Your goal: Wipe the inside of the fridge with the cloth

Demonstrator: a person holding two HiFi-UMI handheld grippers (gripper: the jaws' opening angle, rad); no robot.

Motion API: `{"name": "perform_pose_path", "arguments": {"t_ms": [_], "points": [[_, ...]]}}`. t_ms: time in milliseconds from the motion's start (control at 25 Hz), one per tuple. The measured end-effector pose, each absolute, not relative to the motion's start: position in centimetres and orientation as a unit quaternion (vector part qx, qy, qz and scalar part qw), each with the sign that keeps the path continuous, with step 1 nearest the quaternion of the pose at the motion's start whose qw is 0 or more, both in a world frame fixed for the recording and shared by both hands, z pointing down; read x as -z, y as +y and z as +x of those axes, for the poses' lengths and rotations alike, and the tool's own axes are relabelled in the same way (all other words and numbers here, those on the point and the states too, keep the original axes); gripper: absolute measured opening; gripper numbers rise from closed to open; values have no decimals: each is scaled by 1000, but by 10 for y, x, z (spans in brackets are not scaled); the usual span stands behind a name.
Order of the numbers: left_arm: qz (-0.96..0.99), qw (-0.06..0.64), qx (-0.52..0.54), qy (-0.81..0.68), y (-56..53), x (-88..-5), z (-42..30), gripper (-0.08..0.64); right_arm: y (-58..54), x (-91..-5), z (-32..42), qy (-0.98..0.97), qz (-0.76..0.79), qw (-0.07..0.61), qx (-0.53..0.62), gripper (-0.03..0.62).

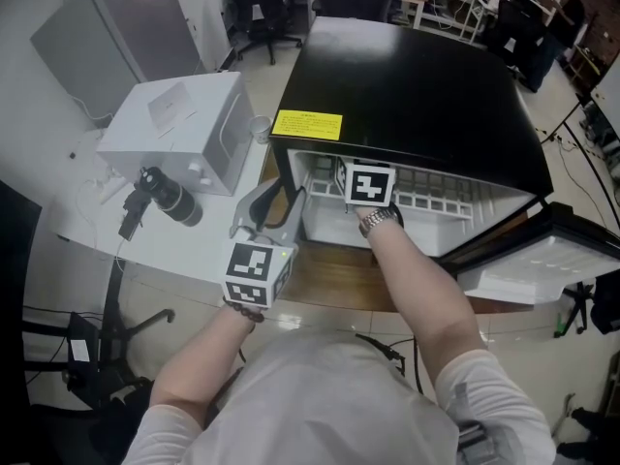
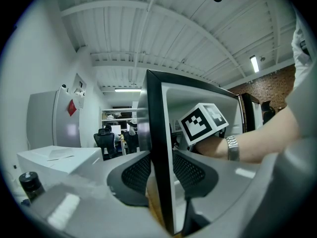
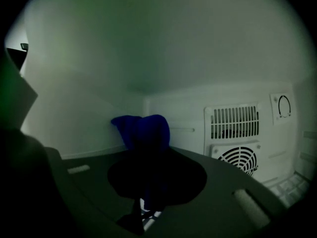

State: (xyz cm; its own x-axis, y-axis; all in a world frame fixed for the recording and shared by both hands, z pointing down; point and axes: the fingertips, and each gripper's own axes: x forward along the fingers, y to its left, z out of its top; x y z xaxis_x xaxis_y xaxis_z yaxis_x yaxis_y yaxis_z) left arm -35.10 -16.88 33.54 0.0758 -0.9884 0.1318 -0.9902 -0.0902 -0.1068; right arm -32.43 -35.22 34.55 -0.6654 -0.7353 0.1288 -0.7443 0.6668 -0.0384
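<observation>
**Cloth in the Fridge, Back Corner Dead Ahead**

The right hand-held gripper (image 3: 151, 165) reaches deep into the open fridge (image 1: 407, 85), its jaws closed on a blue cloth (image 3: 143, 130). The cloth stands bunched and roughly upright out of the jaws, long axis vertical, with its upper end flopping a little to the left. Straight beyond it lies the corner where the left inner wall (image 3: 74, 108) meets the back wall (image 3: 173, 108). Whether the fabric already touches either surface cannot be told in the dim light. Off to the right on the back wall sit a slotted vent (image 3: 233, 123), a round fan grille (image 3: 237, 158) below it and a dial (image 3: 284, 105) higher up (all well clear of the cloth).

Outside, the left hand-held gripper (image 2: 161, 175) is clamped on the front edge of the fridge's left side wall (image 2: 156, 128), one pad on the black outer face and one on the white inner face, apparently steadying the cabinet. In the head view only the right gripper's marker cube (image 1: 368, 184) and a wrist with a watch (image 1: 380, 219) show at the opening. The door (image 1: 542, 260) hangs open to the right, and a white box (image 1: 184, 129) stands on the table (image 1: 174, 250) to the left.

The right arm alone is within reach of the interior. By this reading, the wipe turns on pressing the cloth forward and leftward onto the nearest walls, then sweeping right towards the vents.
</observation>
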Motion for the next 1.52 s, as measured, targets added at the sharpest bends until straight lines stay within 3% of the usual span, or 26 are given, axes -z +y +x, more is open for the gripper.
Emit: {"name": "perform_pose_path", "arguments": {"t_ms": [1520], "points": [[713, 13, -95, -695, -170, -339, -352, 135, -377, -345, -242, -885, 460, 61, -33, 56]]}}
